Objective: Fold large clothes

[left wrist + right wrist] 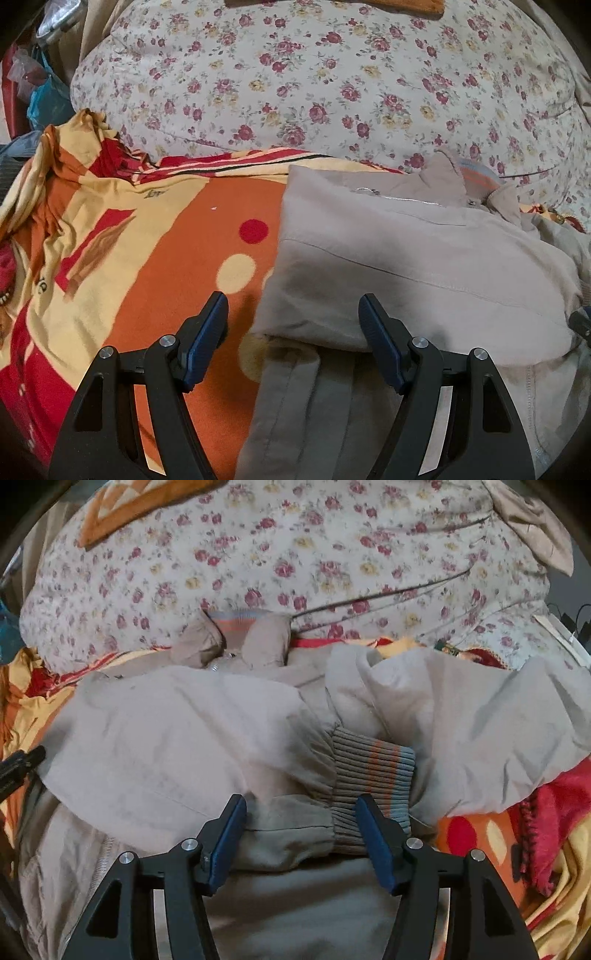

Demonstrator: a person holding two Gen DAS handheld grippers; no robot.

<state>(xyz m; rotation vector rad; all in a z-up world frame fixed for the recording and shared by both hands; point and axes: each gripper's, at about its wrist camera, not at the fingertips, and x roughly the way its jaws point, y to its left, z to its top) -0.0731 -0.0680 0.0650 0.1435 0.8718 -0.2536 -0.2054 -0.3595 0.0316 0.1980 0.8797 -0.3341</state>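
Beige cotton jacket (155, 731) with grey-and-orange ribbed knit cuffs lies partly folded on the orange, yellow and red patterned blanket (177, 251), collar toward the floral quilt (314, 81). One sleeve is laid across the body; its ribbed cuff (373, 771) sits in the middle.

My right tool (301, 812) is low over that sleeve end, jaws apart, the cuff just beside the right pad; I cannot tell if the pads touch cloth.

My left tool (293, 314) stands wide and empty over the jacket's left folded edge, one finger above blanket, the other above jacket.
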